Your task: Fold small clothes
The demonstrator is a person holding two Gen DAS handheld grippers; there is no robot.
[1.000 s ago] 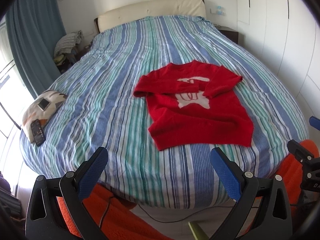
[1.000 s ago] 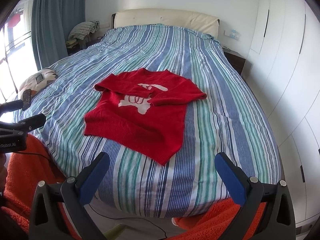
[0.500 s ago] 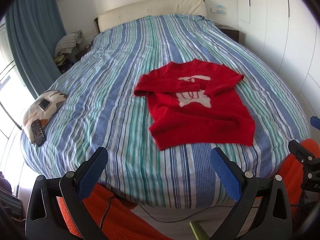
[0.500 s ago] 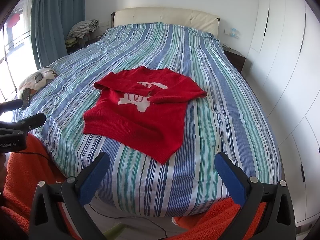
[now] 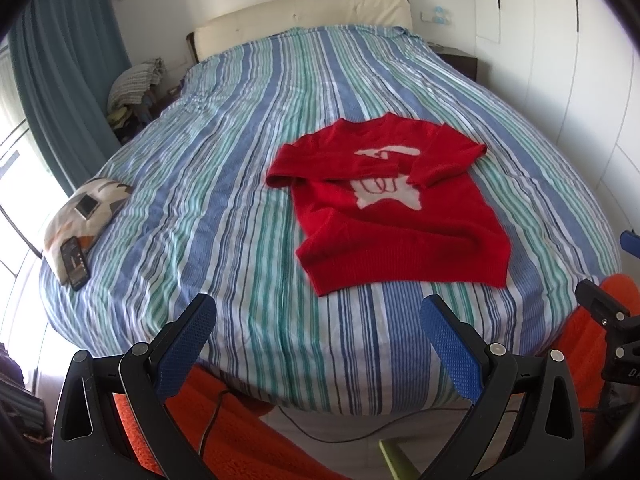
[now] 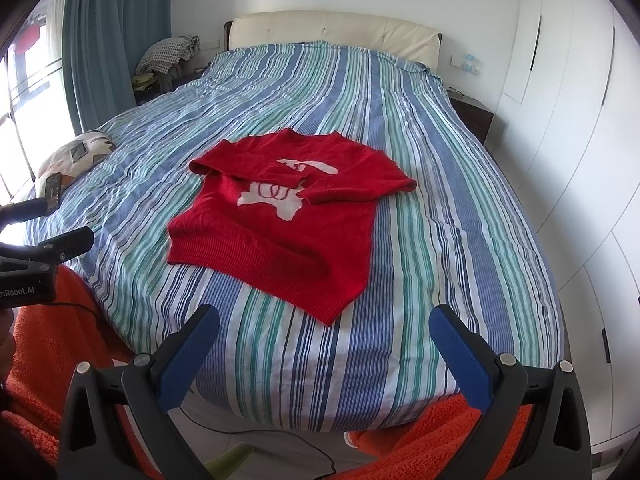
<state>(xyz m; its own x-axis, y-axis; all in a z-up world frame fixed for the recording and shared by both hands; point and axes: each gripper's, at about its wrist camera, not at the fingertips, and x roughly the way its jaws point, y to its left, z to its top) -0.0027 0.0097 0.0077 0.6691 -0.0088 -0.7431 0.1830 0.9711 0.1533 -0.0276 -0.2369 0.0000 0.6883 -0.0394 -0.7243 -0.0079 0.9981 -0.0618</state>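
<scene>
Red sweater (image 5: 400,220), white motif; blue-green-white striped bedspread (image 5: 240,160); blue-padded black tongs (image 5: 316,336).

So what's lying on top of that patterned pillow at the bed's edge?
On the pillow lie a pale phone-like device and a dark phone. Whatever is beneath the pillow is hidden.

Red sweater (image 5: 400,216) (image 6: 280,220) with a white motif lies flat on the striped bedspread (image 5: 224,184); both sleeves folded across its chest; hem nearest
</scene>
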